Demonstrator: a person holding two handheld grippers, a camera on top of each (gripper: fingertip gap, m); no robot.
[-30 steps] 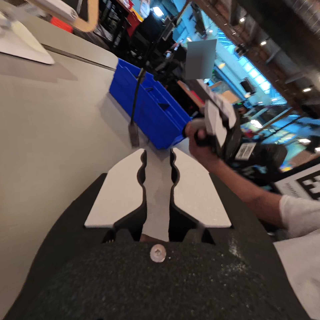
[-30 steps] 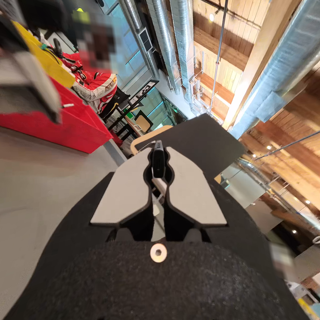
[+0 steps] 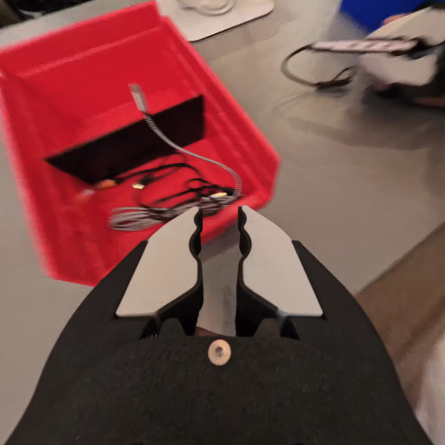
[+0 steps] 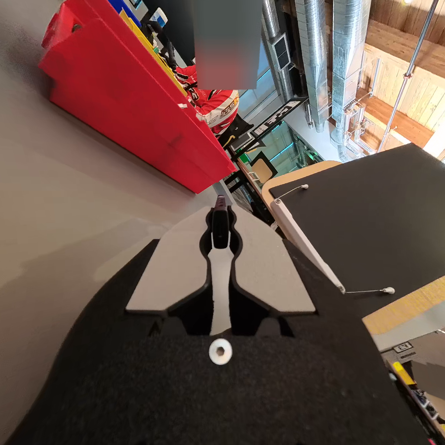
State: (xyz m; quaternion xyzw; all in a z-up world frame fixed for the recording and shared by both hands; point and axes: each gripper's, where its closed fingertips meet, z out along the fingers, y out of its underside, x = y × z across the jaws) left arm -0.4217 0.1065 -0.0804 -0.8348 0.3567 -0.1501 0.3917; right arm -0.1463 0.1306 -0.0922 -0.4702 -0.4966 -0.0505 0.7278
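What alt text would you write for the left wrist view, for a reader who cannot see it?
The open, empty left gripper hovers at the near corner of a red bin holding tangled cables on a grey table. Far right, blurred, the right gripper trails a black cable.

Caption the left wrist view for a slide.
Open left gripper above the near rim of a red bin holding tangled cables.

I see a red plastic bin [image 3: 101, 96] on the grey tabletop [image 3: 337, 192], with a tangle of black and braided cables [image 3: 178, 199] inside it; a pale flat mat [image 3: 216, 24] lies beyond.
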